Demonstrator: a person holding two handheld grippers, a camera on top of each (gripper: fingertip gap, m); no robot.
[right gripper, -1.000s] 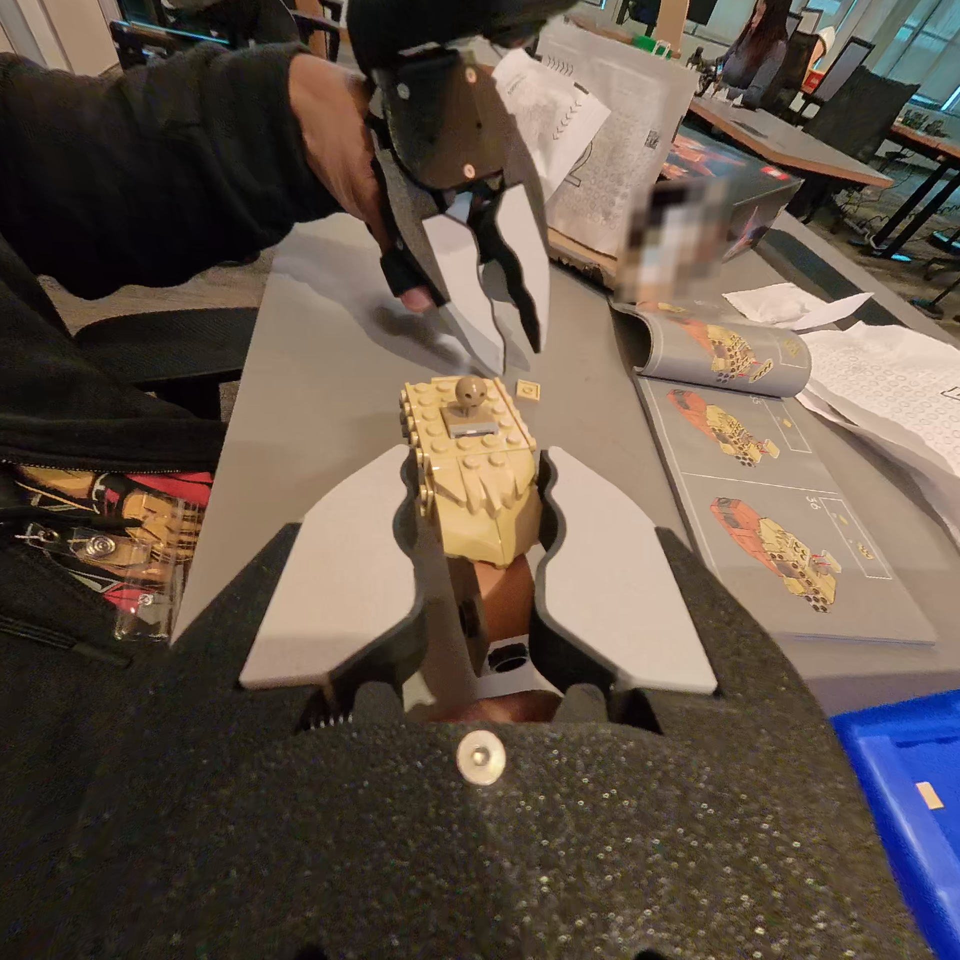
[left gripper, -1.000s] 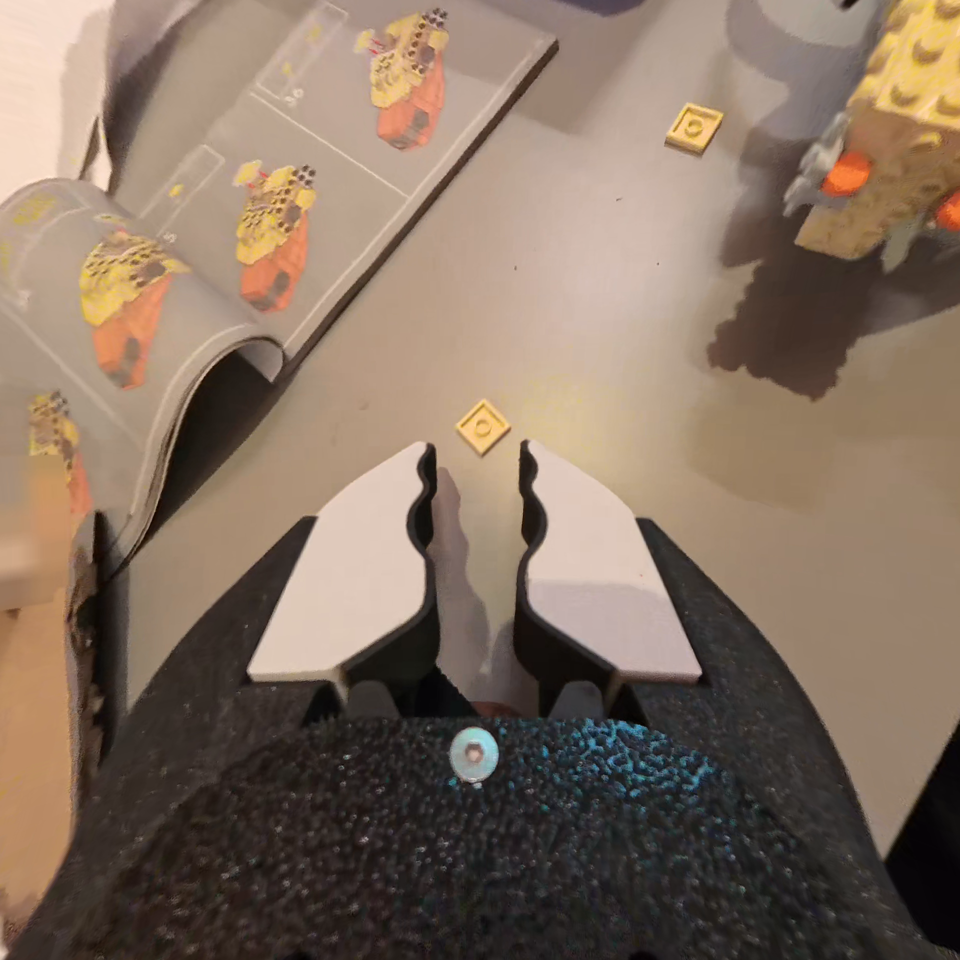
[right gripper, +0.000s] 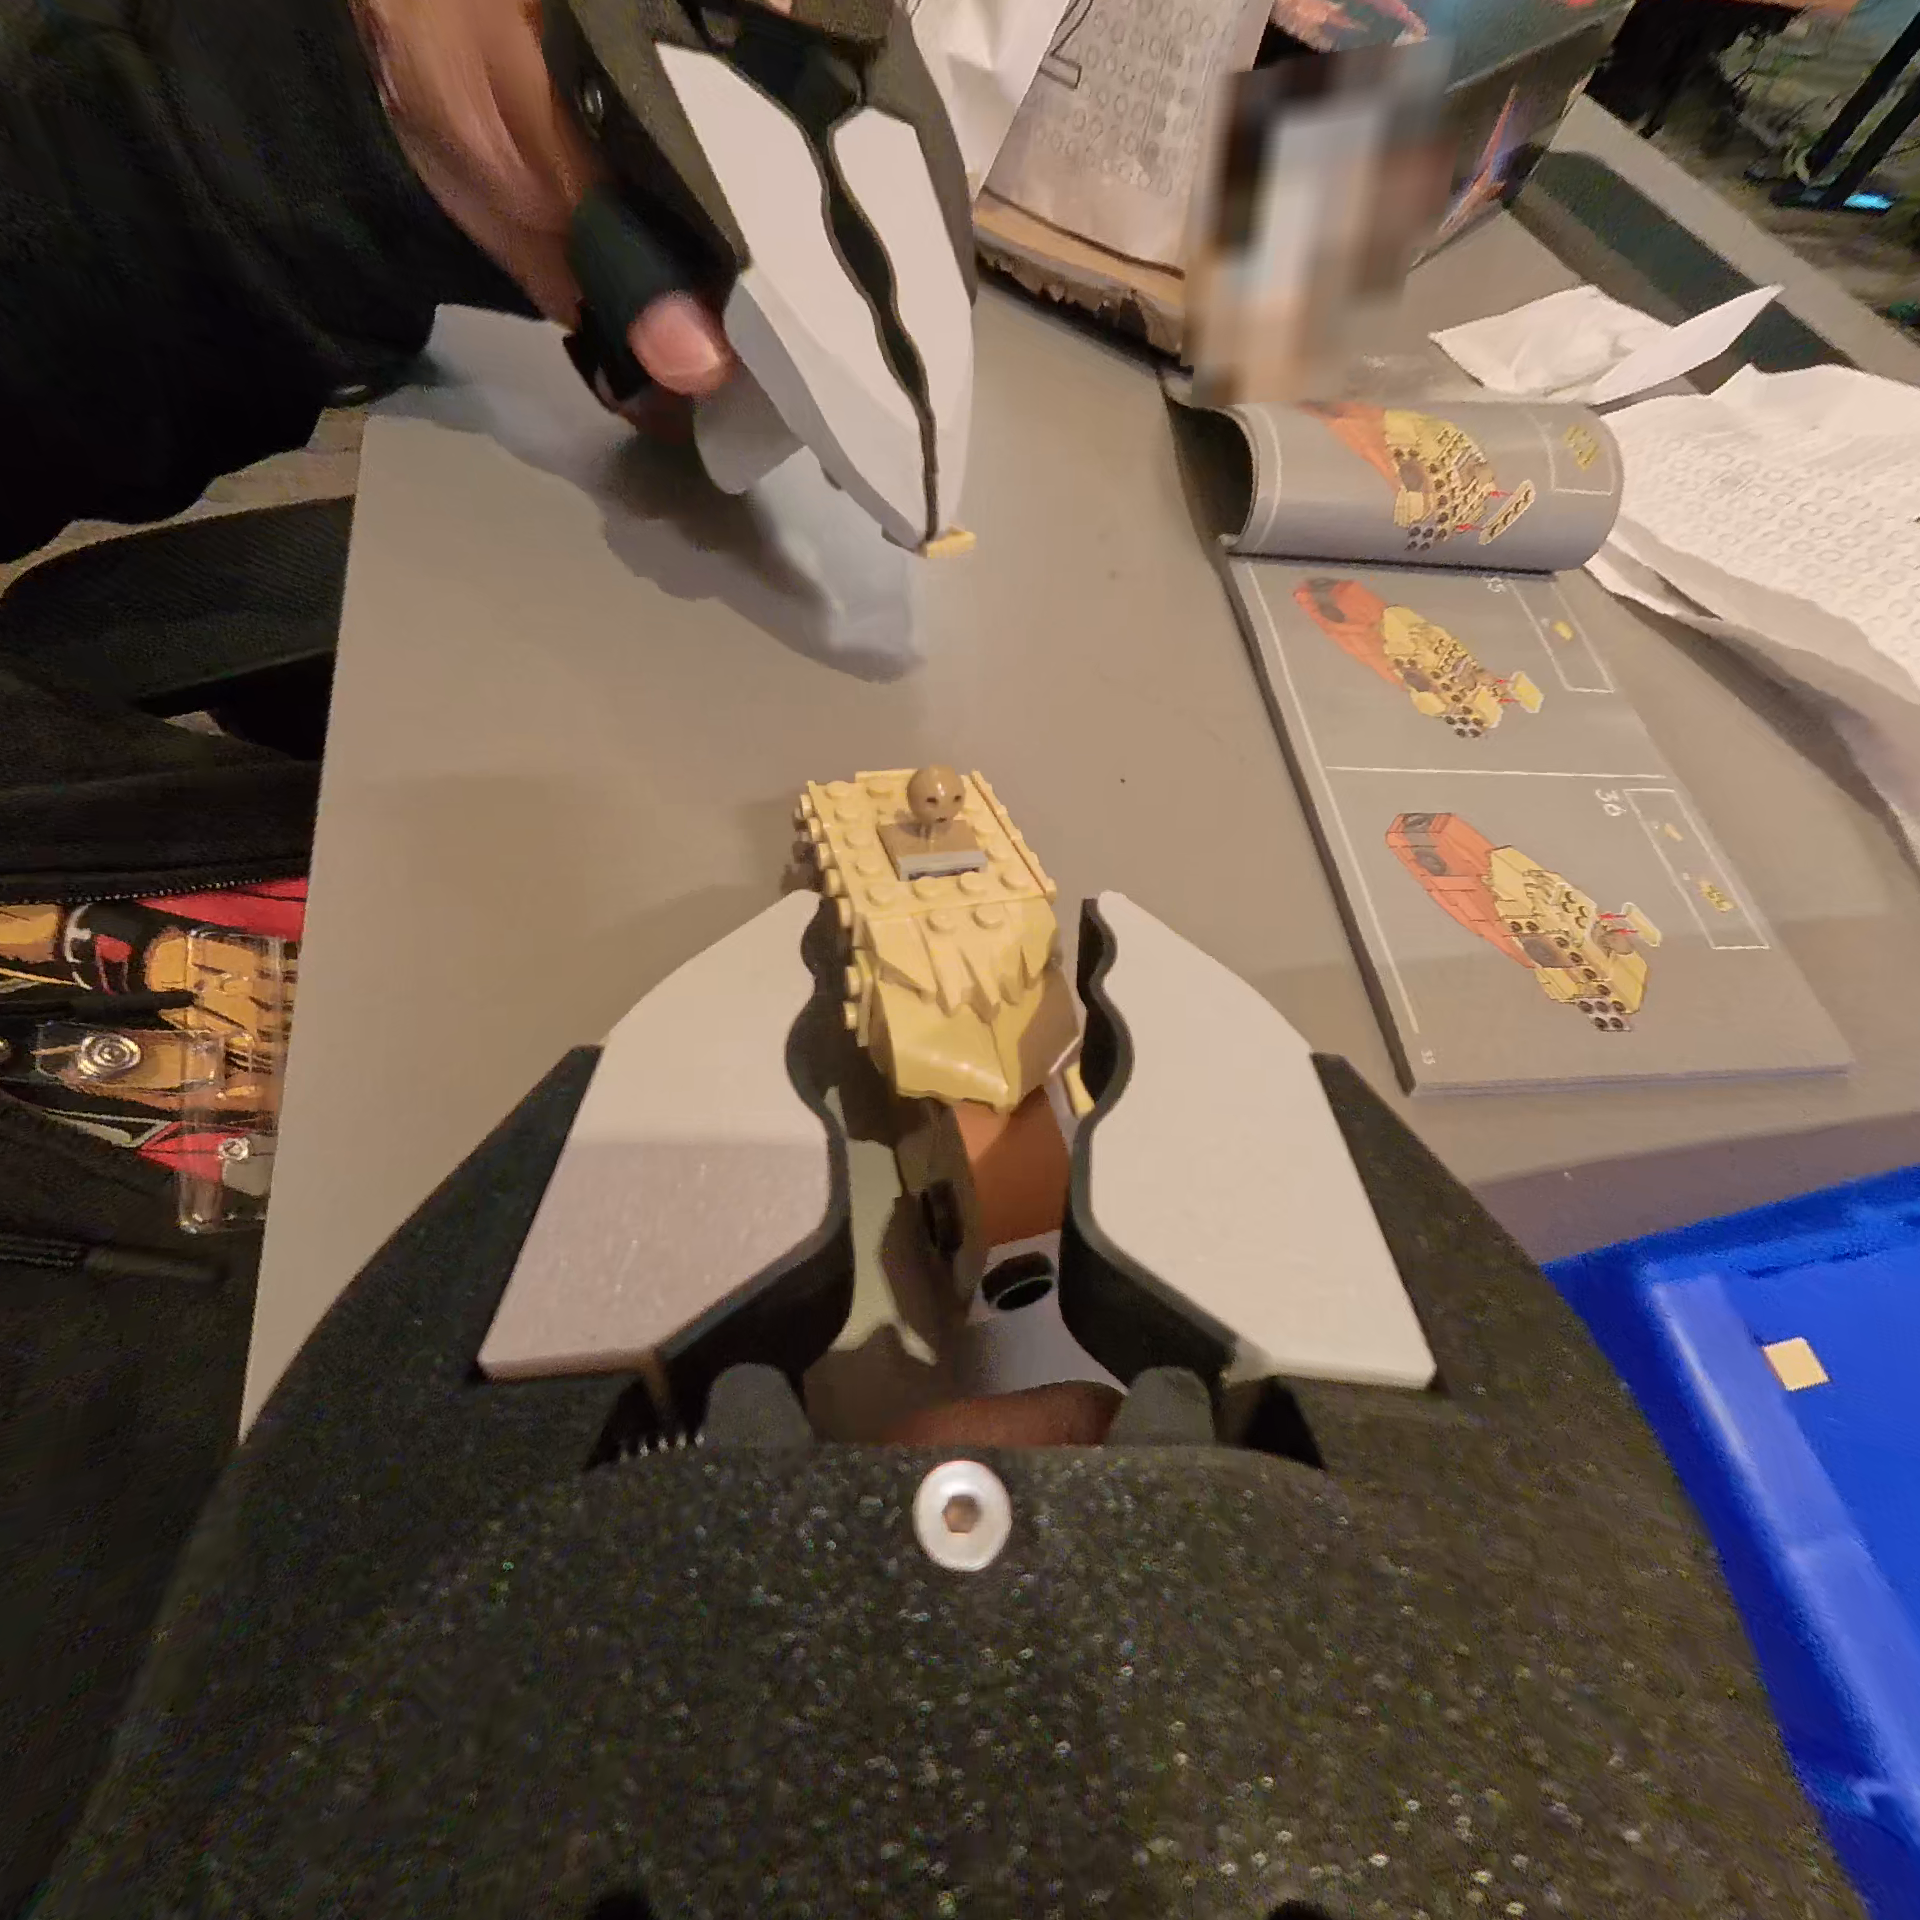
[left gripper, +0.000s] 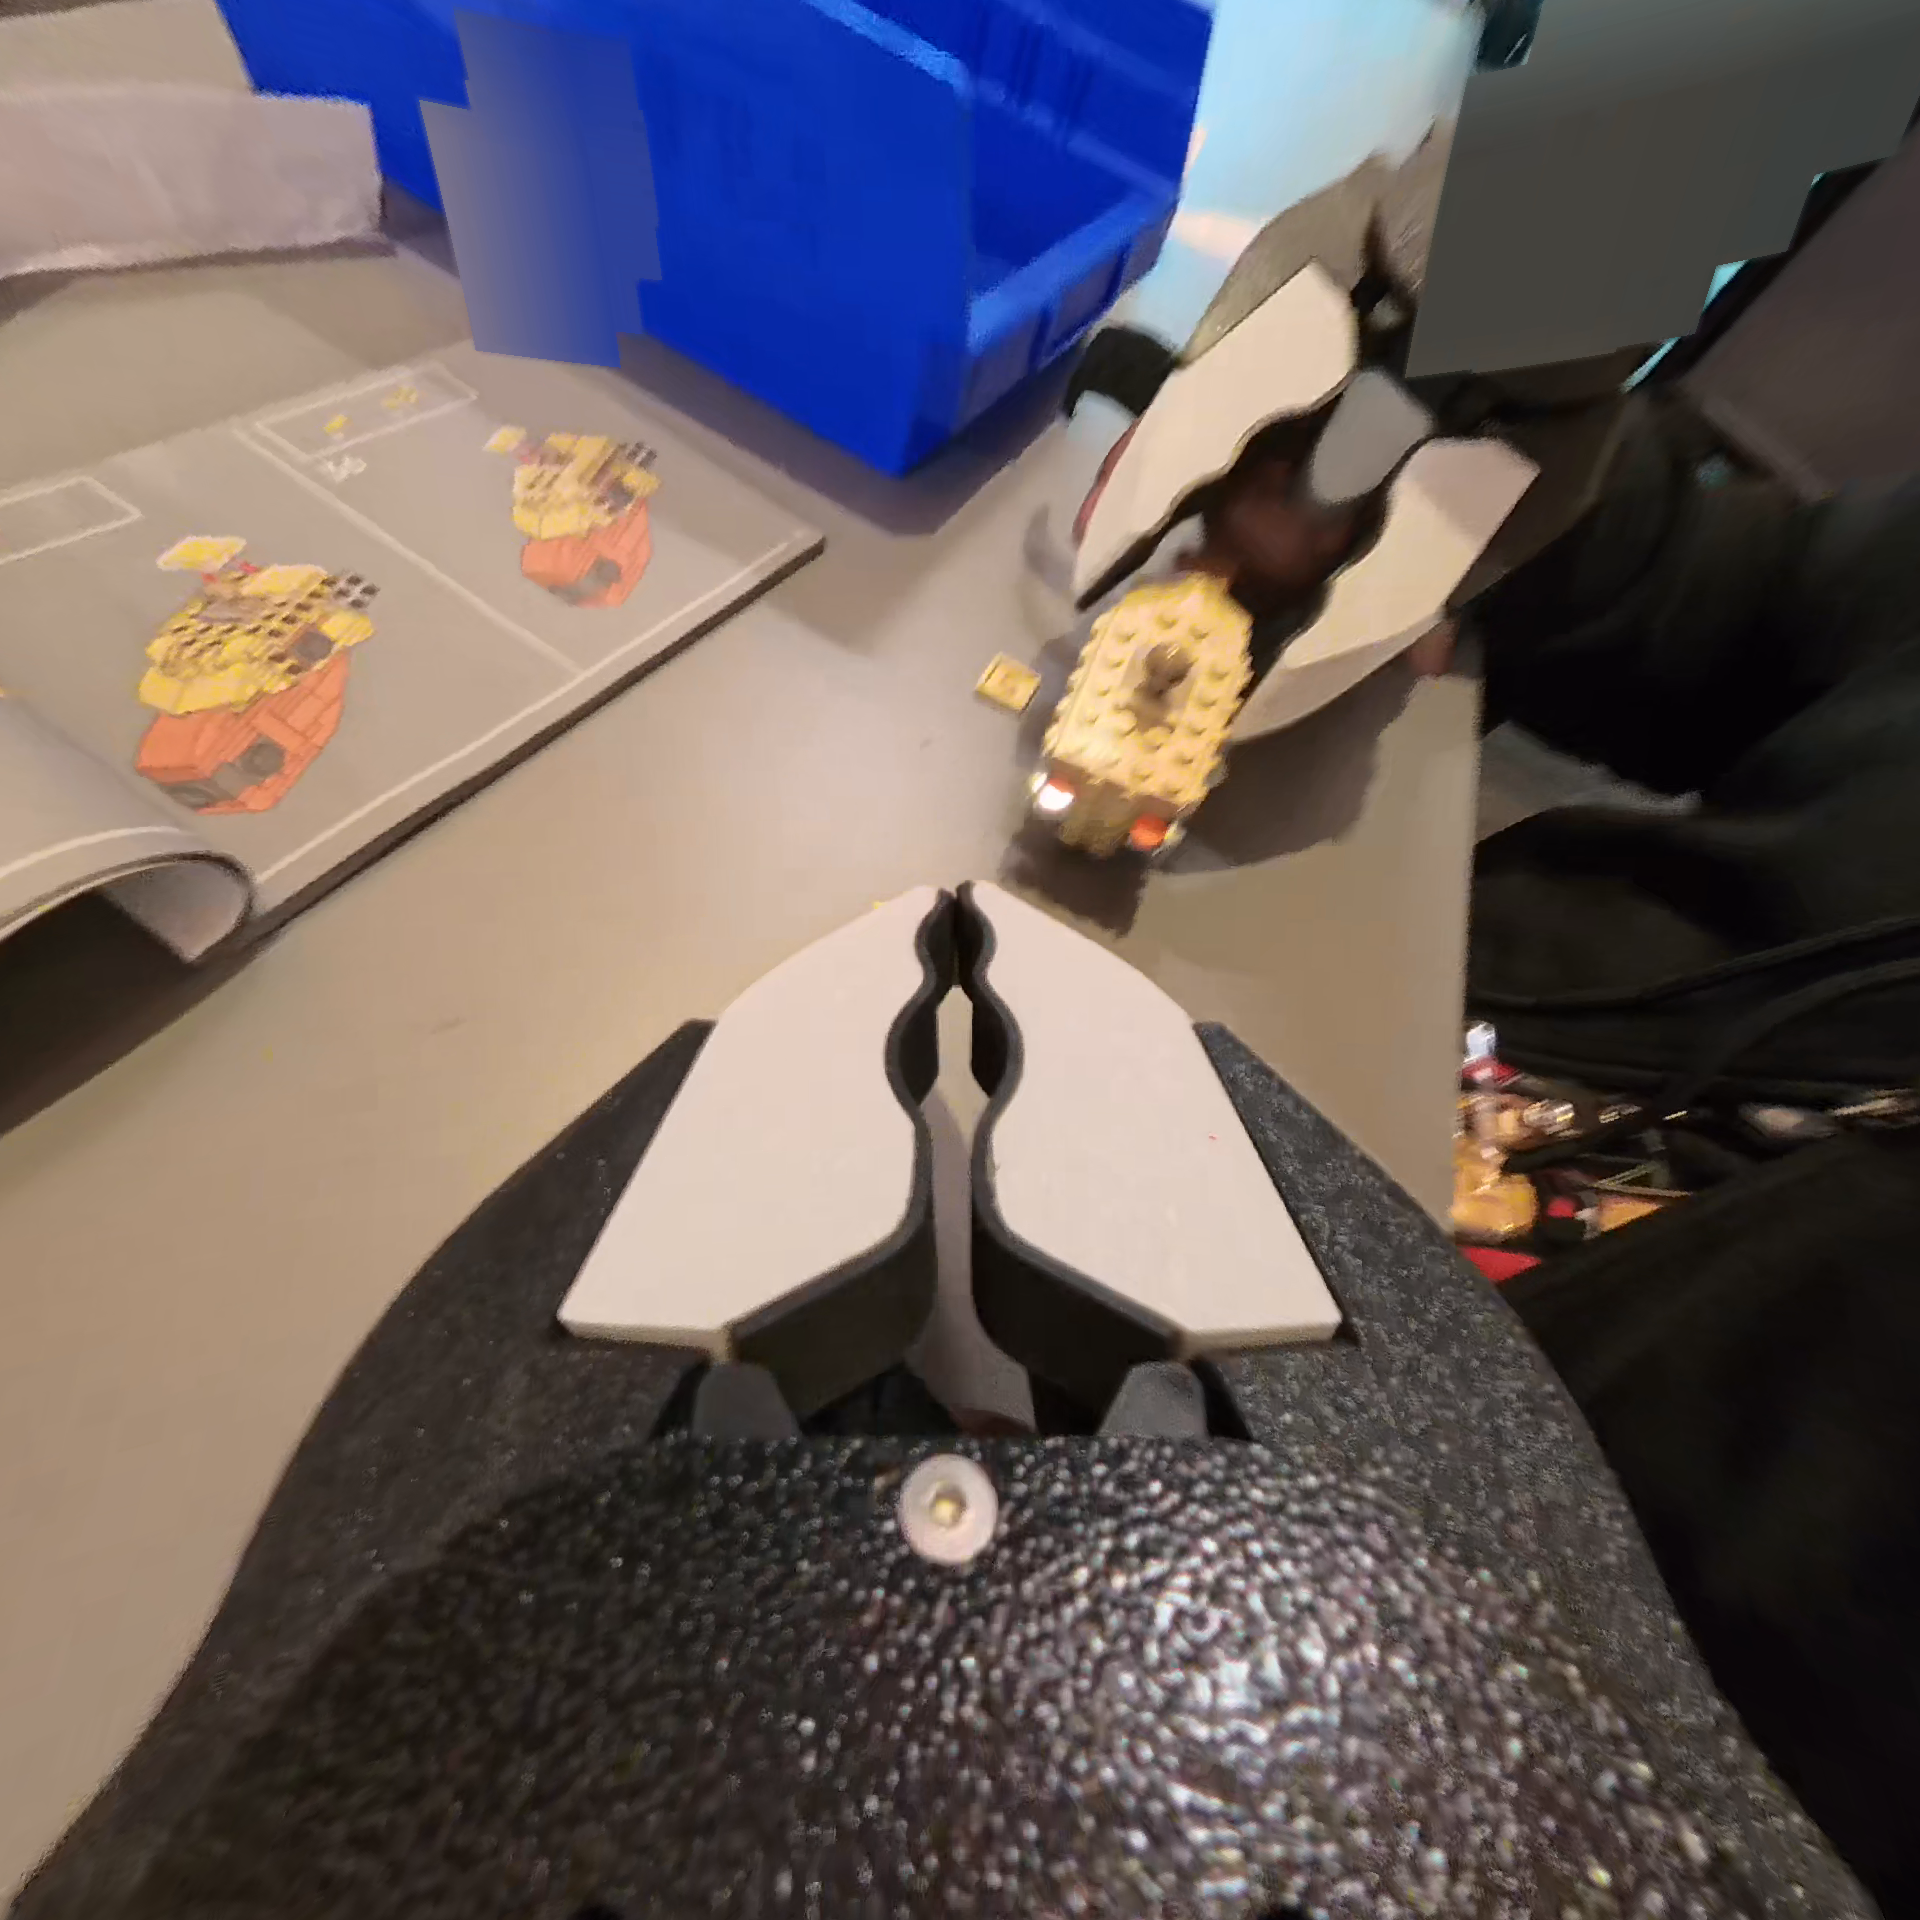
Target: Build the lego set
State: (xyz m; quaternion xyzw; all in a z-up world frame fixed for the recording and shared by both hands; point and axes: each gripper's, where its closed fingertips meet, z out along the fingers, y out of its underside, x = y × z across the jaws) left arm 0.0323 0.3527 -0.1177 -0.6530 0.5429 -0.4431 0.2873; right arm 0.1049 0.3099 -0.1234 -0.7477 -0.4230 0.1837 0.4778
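Grey table [right gripper: 582, 727]: bore every item listed. Blue bin [left gripper: 831, 208]: stood at 12 o'clock in the left wrist view; its corner showed at 4 o'clock in the right wrist view. Instruction booklet [right gripper: 1496, 831]: lay open and flat at 2 o'clock in the right wrist view, one page curled over at its far end. Right gripper [right gripper: 945, 935]: fingers clamped on the rear of the lego model, one on each side. Left gripper [right gripper: 930, 535]: held in a person's hand at 12 o'clock in the right wrist view, fingers pressed together at the tips, which pinched the edge of a small tan plate. Lego model [right gripper: 935, 935]: tan studded top over a brown body, at centre of the right wrist view, nose toward 12 o'clock, a round knob on its upper deck. Tan plate [right gripper: 951, 542]: flat square piece at the left gripper's tips, well beyond the model; a second such plate [left gripper: 1008, 681] lay on the table just beside the model in the left wrist view.
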